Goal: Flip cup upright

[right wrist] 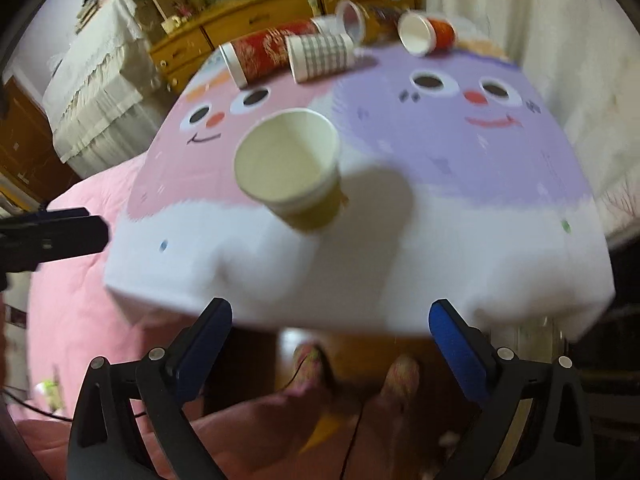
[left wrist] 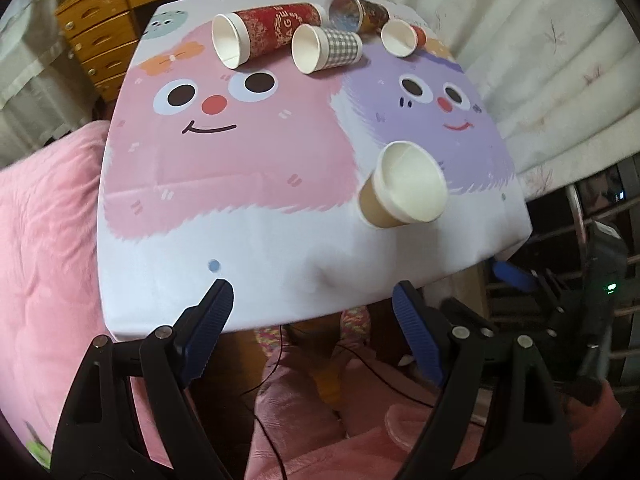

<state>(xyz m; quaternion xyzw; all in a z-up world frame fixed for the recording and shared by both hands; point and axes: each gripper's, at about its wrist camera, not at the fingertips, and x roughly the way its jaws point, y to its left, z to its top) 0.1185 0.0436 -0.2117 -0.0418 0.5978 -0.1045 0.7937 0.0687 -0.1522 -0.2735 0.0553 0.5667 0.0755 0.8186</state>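
A brown paper cup (left wrist: 400,190) with a white inside stands upright on the table, near its front right part; it also shows in the right wrist view (right wrist: 296,176), slightly blurred. At the far edge several cups lie on their sides: a tall red cup (left wrist: 264,34), a grey checked cup (left wrist: 326,48), a small red cup (left wrist: 402,38) and a foil-lined cup (left wrist: 354,12). My left gripper (left wrist: 312,300) is open and empty, off the table's front edge. My right gripper (right wrist: 330,316) is open and empty, also before the front edge.
The table (left wrist: 248,232) carries a cloth with pink and purple cartoon faces. A pink quilt (left wrist: 36,240) lies to the left. A wooden dresser (left wrist: 104,12) stands behind. White curtains (left wrist: 560,64) hang on the right. The left gripper shows at the right wrist view's left edge (right wrist: 52,236).
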